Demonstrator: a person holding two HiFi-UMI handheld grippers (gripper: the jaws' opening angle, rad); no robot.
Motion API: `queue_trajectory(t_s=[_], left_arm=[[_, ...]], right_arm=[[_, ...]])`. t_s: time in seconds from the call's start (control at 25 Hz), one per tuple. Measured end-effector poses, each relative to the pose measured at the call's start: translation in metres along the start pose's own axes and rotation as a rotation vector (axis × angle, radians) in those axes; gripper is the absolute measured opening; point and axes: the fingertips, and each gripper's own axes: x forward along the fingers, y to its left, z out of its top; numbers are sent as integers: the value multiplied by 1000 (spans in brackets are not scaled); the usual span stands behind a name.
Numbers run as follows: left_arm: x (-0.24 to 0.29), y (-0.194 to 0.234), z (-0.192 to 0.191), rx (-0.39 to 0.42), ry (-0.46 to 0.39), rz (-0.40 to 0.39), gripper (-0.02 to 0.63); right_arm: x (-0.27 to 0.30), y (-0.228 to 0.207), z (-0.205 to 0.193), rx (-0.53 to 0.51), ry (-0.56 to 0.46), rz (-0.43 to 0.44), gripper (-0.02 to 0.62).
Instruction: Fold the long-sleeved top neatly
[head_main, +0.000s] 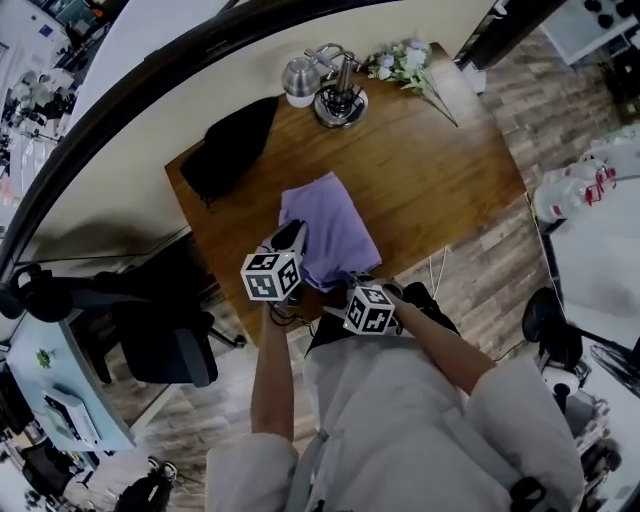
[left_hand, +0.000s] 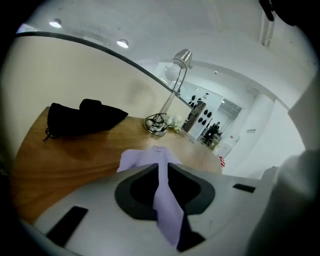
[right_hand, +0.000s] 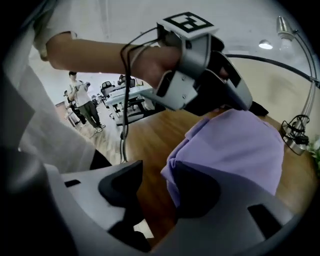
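The lilac long-sleeved top (head_main: 330, 225) lies as a narrow, part-folded bundle on the brown wooden table (head_main: 440, 170), its near end towards the table's 6 o'clock edge. The task appears to be mid-fold. The left gripper (left_hand: 161, 172) is clamped narrowly on a pinched strip of lilac cloth that runs up between its jaws, at about 8 o'clock on the bundle. The right gripper (right_hand: 155, 195) stands with jaws well apart at the bundle's 6 o'clock end. The cloth's hem lies against one jaw, but bare wood shows in the gap between them, so nothing is gripped.

The next move probably calls for the right gripper to close on that near hem, level with the left's hold, so both can carry the edge towards 12 o'clock without skewing it.

Both forearms reach forward from the body, grippers tilted downward – the left slightly ahead of the right
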Motion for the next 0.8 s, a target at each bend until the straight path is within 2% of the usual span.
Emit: queue_trajectory(t_s=[0.04,0.12,0.16,0.2,0.32,0.4,0.52,0.64,0.8], left_arm=[[5,-1,0,14,12,-1,69],[14,4,0,35,31,7,69],[18,9,-1,40,44,19,69],[21,15,-5,42,61,35,69],[26,32,-22,39,86,84,69],[27,38,-30,39,74,104,69],[28,40,-39,22,57,112,69],[29,43,-40,-17,43,101,67],[4,35,-27,13,-38,136,67]], right_arm=[[-9,3,5,2,-18,33,209],[-30,-2,17,23,-77,86,147],[-40,-13,22,40,-106,75,135],[-50,-33,24,67,-129,23,140],[-66,-107,17,220,-192,-243,114],[-64,-137,4,327,-214,-345,112],[-52,-141,-15,370,-203,-405,112],[-51,-136,-16,383,-216,-435,110],[-75,-129,-2,402,-280,-455,114]])
